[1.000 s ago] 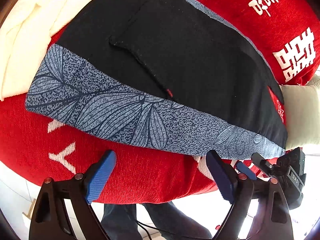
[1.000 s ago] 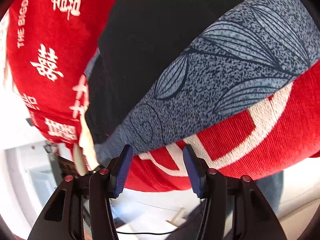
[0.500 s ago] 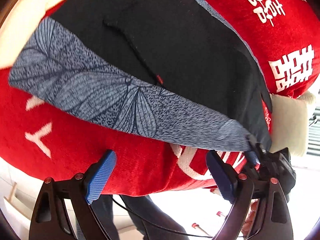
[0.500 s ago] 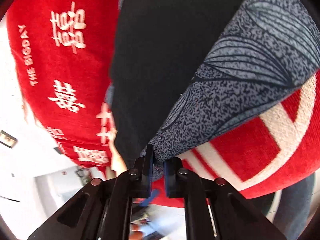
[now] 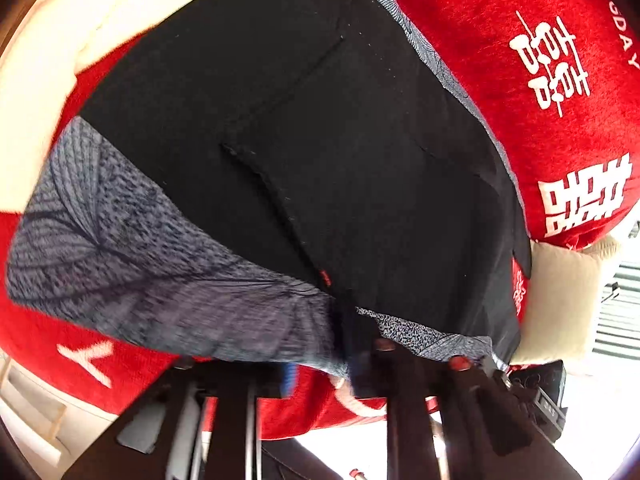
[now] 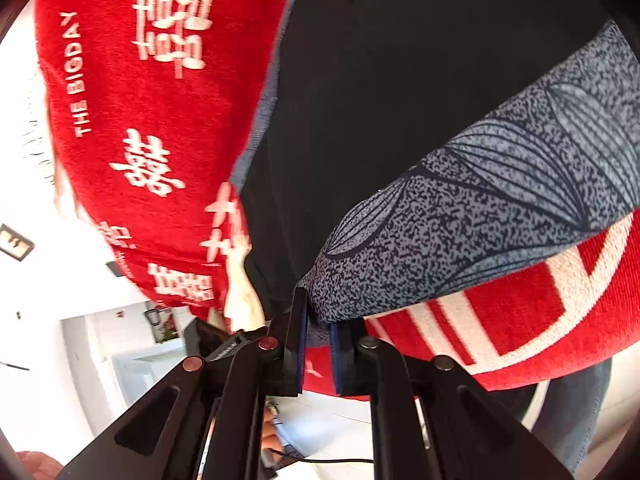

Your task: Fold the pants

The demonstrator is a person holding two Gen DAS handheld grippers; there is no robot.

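The pants (image 5: 320, 140) are black with a grey leaf-print band (image 5: 140, 260) and lie spread on a red blanket (image 5: 500, 40). My left gripper (image 5: 324, 360) is blurred at the near hem. Its jaws are closing, with the grey band bunched between the pads. In the right wrist view the pants (image 6: 380, 100) fill the upper middle, and the grey band (image 6: 500, 200) runs down to my right gripper (image 6: 317, 320). That gripper's jaws are easing open a little, but the pads still pinch the band's corner.
The red blanket (image 6: 140, 120) carries white characters and drops off at its near edge. A cream pillow (image 5: 560, 300) lies at the right and white cloth (image 5: 60, 80) at the upper left. A hand (image 6: 244, 296) shows beside the pants. Jeans-clad legs (image 6: 568, 412) stand below.
The left gripper moved in onto the hem and its wide jaws came together on the grey band. The right gripper closed on the band's corner and lifted it slightly.
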